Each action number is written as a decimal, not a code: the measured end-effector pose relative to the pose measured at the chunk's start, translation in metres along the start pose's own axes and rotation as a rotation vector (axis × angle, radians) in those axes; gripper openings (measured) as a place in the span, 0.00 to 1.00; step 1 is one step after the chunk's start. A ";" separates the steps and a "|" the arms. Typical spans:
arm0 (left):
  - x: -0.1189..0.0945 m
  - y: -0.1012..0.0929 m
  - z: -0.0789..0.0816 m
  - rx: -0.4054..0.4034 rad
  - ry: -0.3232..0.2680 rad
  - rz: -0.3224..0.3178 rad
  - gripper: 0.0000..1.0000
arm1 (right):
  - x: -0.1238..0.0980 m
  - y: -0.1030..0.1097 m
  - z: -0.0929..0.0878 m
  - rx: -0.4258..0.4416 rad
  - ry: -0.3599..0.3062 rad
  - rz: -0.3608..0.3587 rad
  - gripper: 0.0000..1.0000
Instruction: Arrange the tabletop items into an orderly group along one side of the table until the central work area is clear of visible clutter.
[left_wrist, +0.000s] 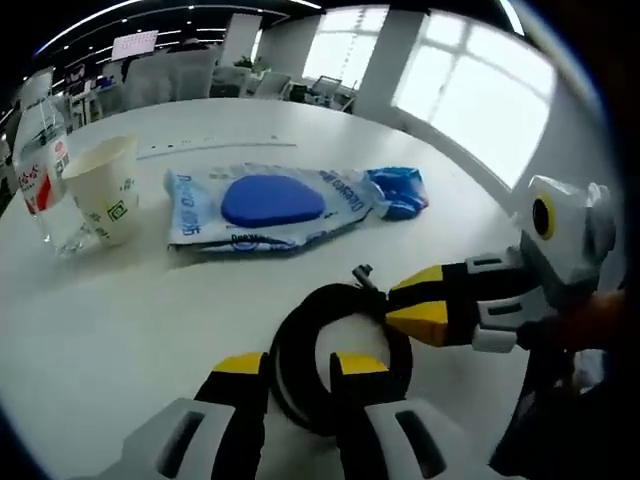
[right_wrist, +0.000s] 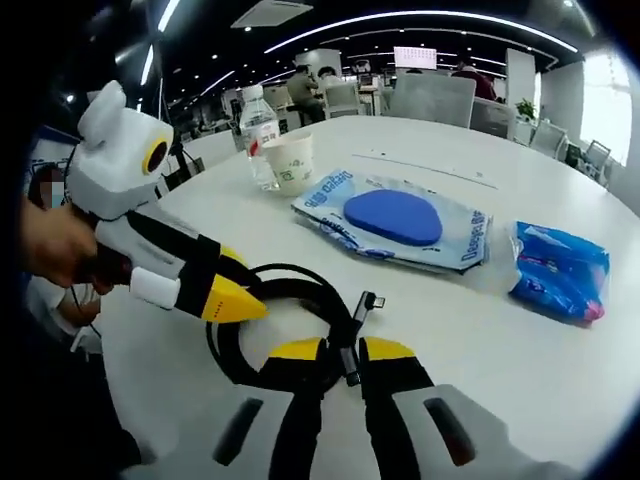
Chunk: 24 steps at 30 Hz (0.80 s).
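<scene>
Coiled black cable (left_wrist: 335, 360) sits pinched from opposite sides by left tongs (left_wrist: 300, 365) and right tongs (right_wrist: 342, 350), probably to keep its loops gathered for moving.

- From my left gripper view, the coiled cable (left_wrist: 335, 350) lies on the table (left_wrist: 120, 320) at 6 o'clock, nearest me.
- The wipes pack (left_wrist: 270, 205) lies beyond it, toward 12.
- The paper cup (left_wrist: 105, 188) stands at 10, with the water bottle (left_wrist: 42, 165) just beside it, further out.
- The small packet (left_wrist: 400, 190) lies at 1, against the pack's end.
</scene>
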<state>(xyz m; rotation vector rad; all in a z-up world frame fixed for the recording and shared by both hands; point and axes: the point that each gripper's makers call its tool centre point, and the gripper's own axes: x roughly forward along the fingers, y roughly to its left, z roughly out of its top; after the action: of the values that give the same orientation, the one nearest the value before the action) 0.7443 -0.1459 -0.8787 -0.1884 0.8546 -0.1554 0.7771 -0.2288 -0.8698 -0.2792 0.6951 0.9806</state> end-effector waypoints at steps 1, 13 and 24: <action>0.000 0.001 0.000 -0.014 -0.001 -0.005 0.22 | -0.001 0.001 0.000 0.002 0.000 -0.001 0.09; -0.005 -0.002 -0.001 -0.017 0.013 -0.003 0.09 | -0.002 0.008 0.001 -0.017 -0.005 0.008 0.05; -0.019 -0.007 0.012 -0.047 -0.026 -0.003 0.08 | -0.021 0.008 0.017 -0.026 -0.056 -0.016 0.04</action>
<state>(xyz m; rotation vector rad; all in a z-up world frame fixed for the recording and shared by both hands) 0.7405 -0.1477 -0.8557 -0.2349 0.8321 -0.1353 0.7698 -0.2295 -0.8426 -0.2786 0.6292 0.9791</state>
